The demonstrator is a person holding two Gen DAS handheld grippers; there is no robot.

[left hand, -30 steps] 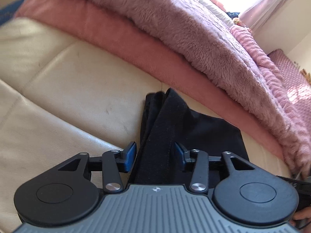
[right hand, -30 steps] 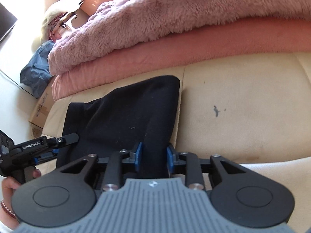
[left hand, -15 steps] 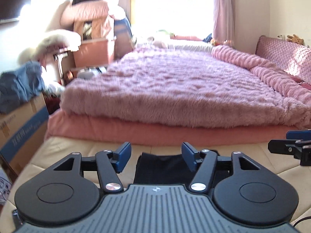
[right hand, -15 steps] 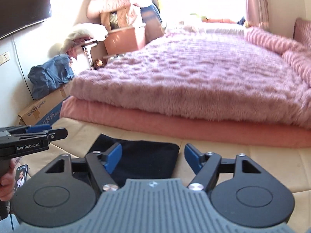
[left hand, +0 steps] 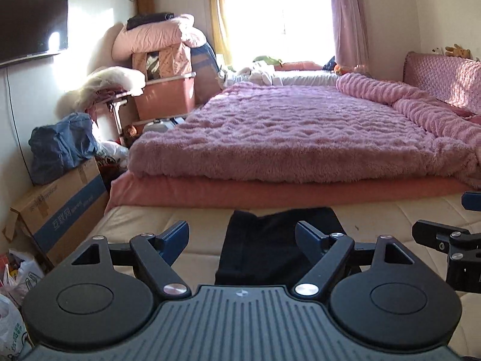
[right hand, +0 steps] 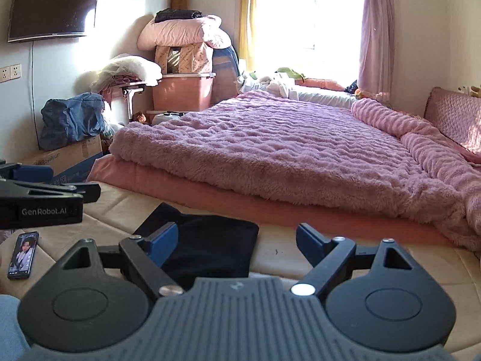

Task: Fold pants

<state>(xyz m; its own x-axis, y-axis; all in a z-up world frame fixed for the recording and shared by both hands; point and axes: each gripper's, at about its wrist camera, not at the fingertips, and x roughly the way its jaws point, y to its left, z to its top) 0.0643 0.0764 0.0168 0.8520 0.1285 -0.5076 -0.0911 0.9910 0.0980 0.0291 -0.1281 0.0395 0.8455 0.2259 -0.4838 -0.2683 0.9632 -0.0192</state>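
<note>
A second ago both tools were low over the black pants, the right one with its pads closed on the cloth and the left one half spread around a fold; now both have let go and lifted back, so the whole bedroom shows past them. The left tool [left hand: 242,239] has its jaws opening, nearly at full spread, with nothing pinched between them; the right tool [right hand: 236,242] is likewise opening wide and empty. The pants [left hand: 279,240] lie free as a compact dark rectangle on the cream cushioned surface [left hand: 168,219], at 12 o'clock from the left tool and toward 11 o'clock from the right one, just short of the pink bedding [right hand: 270,156]. A phone [right hand: 23,254] lies at 9 o'clock in the right view. With the bundle released and lying flat, the fold looks finished, or close to it; perhaps one more halving remains.
</note>
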